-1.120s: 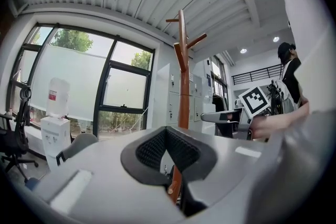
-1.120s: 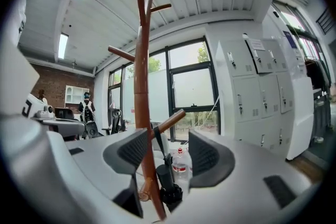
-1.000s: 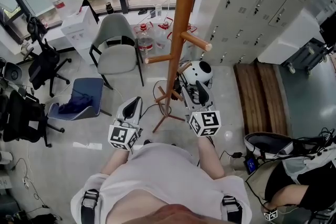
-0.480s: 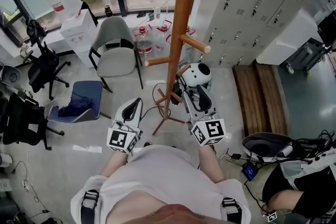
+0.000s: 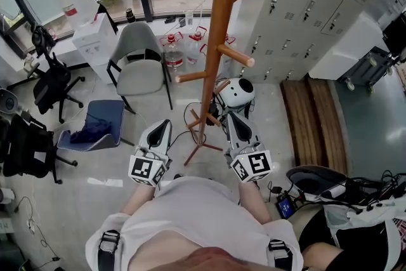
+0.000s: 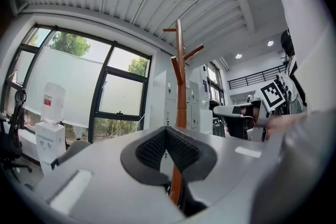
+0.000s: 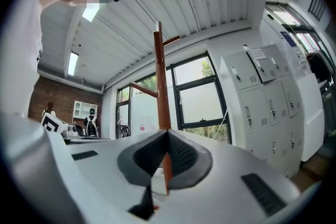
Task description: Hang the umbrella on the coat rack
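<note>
Work looks nearly done: the round white umbrella with black patches [image 5: 236,91] seems to sit by a low peg of the tall brown wooden coat rack [image 5: 219,28]. Your left gripper [image 5: 166,124] and right gripper [image 5: 232,116] both have jaws pressed together, holding nothing. Next, check the umbrella stays up

Operator wears a white short-sleeved shirt [image 5: 196,212] and black shoulder straps [image 5: 109,245] with buckles. Pale grey left gripper [image 5: 166,124] and right gripper [image 5: 229,116] each carry a black-and-white square-marker cube [image 5: 148,170].
</note>
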